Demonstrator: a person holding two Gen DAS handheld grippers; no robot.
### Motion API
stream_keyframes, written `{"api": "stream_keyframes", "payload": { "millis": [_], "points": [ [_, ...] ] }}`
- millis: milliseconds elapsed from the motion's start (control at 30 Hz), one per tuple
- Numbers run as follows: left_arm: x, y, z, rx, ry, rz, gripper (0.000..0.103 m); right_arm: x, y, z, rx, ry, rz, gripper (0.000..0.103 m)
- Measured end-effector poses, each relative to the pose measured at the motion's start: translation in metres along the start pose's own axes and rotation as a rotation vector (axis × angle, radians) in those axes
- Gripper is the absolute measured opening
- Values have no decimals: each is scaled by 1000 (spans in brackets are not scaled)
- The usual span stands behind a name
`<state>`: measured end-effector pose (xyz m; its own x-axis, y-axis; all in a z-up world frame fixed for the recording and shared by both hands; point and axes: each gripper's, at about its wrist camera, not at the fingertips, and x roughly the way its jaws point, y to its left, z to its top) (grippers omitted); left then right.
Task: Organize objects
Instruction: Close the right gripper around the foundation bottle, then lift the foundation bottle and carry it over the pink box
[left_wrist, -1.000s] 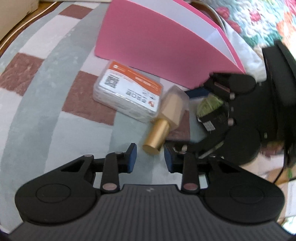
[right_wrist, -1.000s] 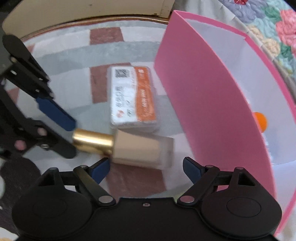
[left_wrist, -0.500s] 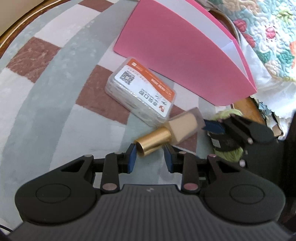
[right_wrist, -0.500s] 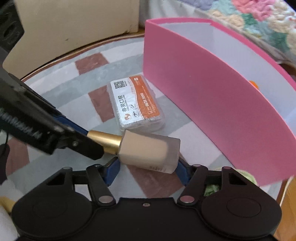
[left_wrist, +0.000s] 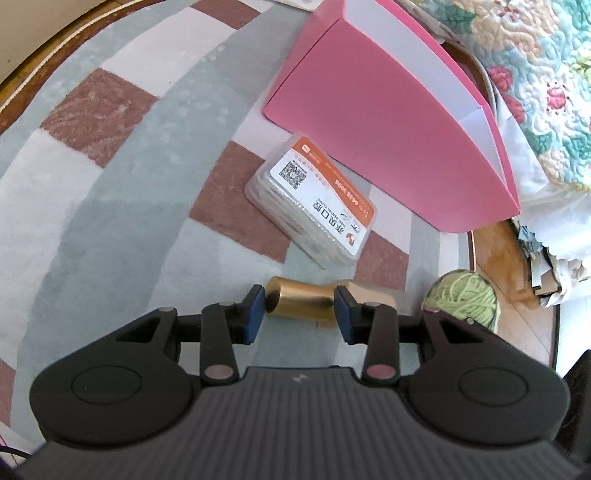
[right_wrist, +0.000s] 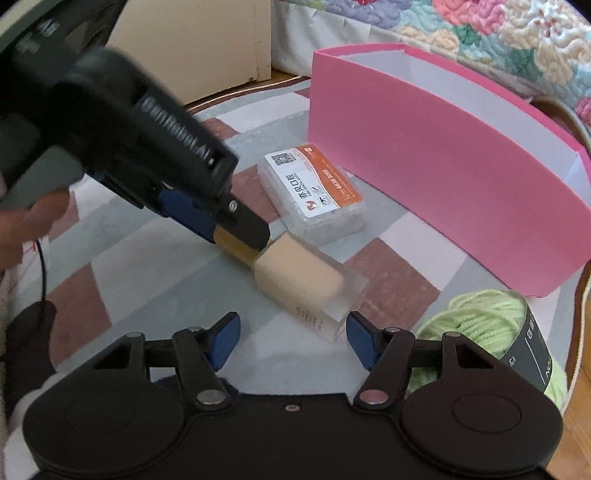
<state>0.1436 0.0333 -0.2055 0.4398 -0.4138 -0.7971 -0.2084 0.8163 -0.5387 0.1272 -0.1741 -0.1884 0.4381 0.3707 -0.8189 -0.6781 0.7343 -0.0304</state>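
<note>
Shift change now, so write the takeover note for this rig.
Left gripper: jaws just opened, gold cap of the foundation bottle between them; grip unclear.
Right gripper: open, just narrowed, at the bottle's base, not pressing.
Bottle, card case and green yarn lie outside the pink box.
Done: nothing seen boxed. Left: box all three.

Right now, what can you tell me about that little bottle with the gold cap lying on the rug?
The bottle is a square, frosted clear container filled with beige liquid, with small print along one side and a shiny gold cylindrical cap. It lies on its side on the checked rug, just in front of the clear card box. The left gripper straddles the cap; its jaws have just been opening. The right gripper sits at the bottle's base, one finger at its corner.
</note>
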Motion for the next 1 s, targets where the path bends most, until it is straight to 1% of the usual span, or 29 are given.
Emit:
{"api": "stream_keyframes", "payload": {
  "millis": [200,300,333,367,400,433,500,600,667,733,800,867,933,967,1000],
  "points": [
    [1,3,-1,-6,-4,3,40,7,7,-1,17,-31,-73,70],
    [1,6,-1,-23,-8,-3,40,10,9,4,-5,-23,-104,74],
    [1,7,-1,-28,-9,-4,40,11,11,6,-26,-12,-132,75],
    [2,7,-1,-28,-8,-5,40,11,15,10,-62,1,-185,78],
    [2,7,0,-27,-9,-4,40,11,19,12,-92,11,-239,80],
    [2,7,0,-27,-10,-3,40,10,22,14,-112,16,-273,80],
    [3,7,1,-28,-10,-3,40,1,27,17,-122,2,-289,81],
    [3,7,0,-33,-10,-6,40,-13,29,16,-112,-45,-290,83],
    [2,7,1,-37,-9,-7,40,-17,26,12,-90,-60,-270,85],
    [2,6,1,-36,-9,-6,40,-19,20,7,-24,-50,-215,85],
    [2,6,1,-32,-11,-4,40,-12,10,3,63,-29,-151,85],
    [1,7,0,-30,-13,-4,40,-4,1,-2,149,-30,-107,85],
    [2,7,0,-27,-13,-3,40,7,-7,-3,199,-36,-79,83],
    [3,7,-1,-24,-12,-2,40,12,-9,-3,203,-44,-64,76],
    [3,7,-1,-24,-16,-2,41,16,-10,-2,199,-50,-55,71]
  ]
}}
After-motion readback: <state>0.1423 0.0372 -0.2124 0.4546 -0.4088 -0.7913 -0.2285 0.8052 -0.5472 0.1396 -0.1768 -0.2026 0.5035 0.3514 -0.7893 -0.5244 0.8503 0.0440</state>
